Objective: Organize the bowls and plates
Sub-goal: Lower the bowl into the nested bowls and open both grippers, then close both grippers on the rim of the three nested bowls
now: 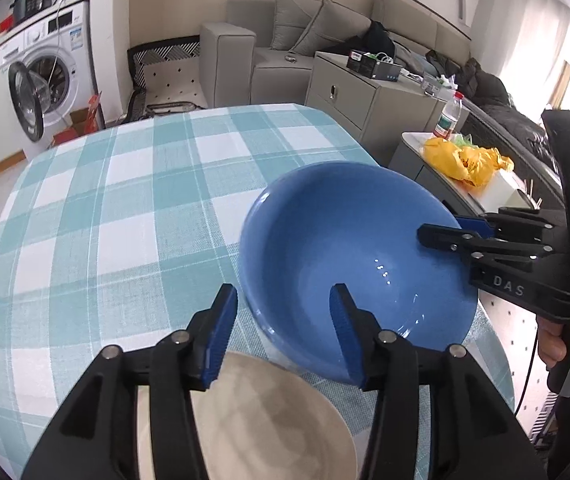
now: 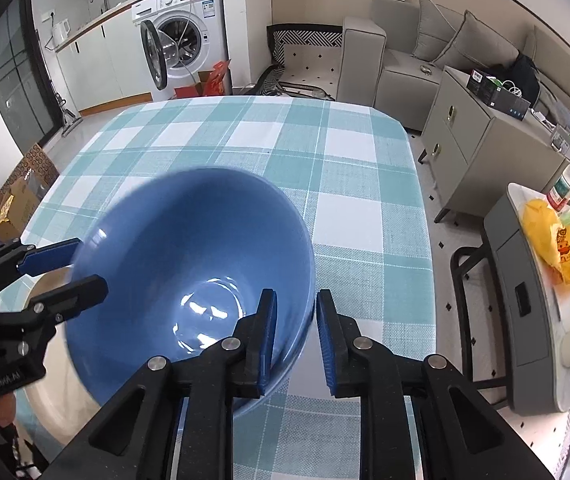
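A blue bowl (image 1: 349,248) is tilted above the checked tablecloth (image 1: 125,208); it also shows in the right wrist view (image 2: 173,248). My right gripper (image 2: 295,340) is shut on the bowl's rim, one finger inside and one outside; it shows in the left wrist view at the bowl's right edge (image 1: 445,232). My left gripper (image 1: 281,332) is open, its jaws straddling the bowl's near rim without clamping; it shows in the right wrist view (image 2: 61,268). A beige plate (image 1: 269,424) lies on the table under my left gripper, partly hidden by it, and shows under the bowl (image 2: 45,392).
The table's right edge (image 2: 421,220) drops to the floor. A grey side unit (image 2: 525,320) with a yellow bag (image 2: 561,248) and a water bottle (image 2: 569,184) stands to the right. A grey cabinet (image 2: 469,148), sofa (image 2: 405,52) and washing machine (image 2: 181,36) stand beyond.
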The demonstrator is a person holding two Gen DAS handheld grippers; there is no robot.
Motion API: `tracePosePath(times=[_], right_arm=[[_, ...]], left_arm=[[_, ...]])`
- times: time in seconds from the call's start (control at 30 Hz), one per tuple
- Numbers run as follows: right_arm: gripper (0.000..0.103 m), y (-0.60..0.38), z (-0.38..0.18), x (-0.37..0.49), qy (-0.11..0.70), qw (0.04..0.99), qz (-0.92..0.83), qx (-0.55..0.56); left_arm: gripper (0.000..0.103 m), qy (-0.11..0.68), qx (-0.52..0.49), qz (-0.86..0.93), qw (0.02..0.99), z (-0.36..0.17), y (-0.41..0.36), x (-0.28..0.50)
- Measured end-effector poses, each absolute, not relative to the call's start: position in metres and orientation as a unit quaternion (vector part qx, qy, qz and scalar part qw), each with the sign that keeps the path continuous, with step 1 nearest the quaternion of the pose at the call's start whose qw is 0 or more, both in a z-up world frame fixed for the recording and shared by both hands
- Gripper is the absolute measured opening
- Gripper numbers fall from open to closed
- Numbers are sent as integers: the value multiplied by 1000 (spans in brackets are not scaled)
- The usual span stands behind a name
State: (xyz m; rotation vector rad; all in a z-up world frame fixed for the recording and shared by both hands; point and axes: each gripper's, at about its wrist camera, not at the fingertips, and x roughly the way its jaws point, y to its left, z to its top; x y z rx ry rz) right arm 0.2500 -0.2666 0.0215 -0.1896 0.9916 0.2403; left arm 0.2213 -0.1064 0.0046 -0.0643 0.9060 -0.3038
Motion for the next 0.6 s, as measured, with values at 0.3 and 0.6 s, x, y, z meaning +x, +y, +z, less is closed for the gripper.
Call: tracePosePath(times=[0.3,0.6], right_arm=[[41,-278,24,245,475,865,158,-36],[78,-296,23,241,470,866,167,35]], left_arm=[[78,449,-64,-147,879,3,-87,228],[103,441,-73,-168,879,0,-86,237]])
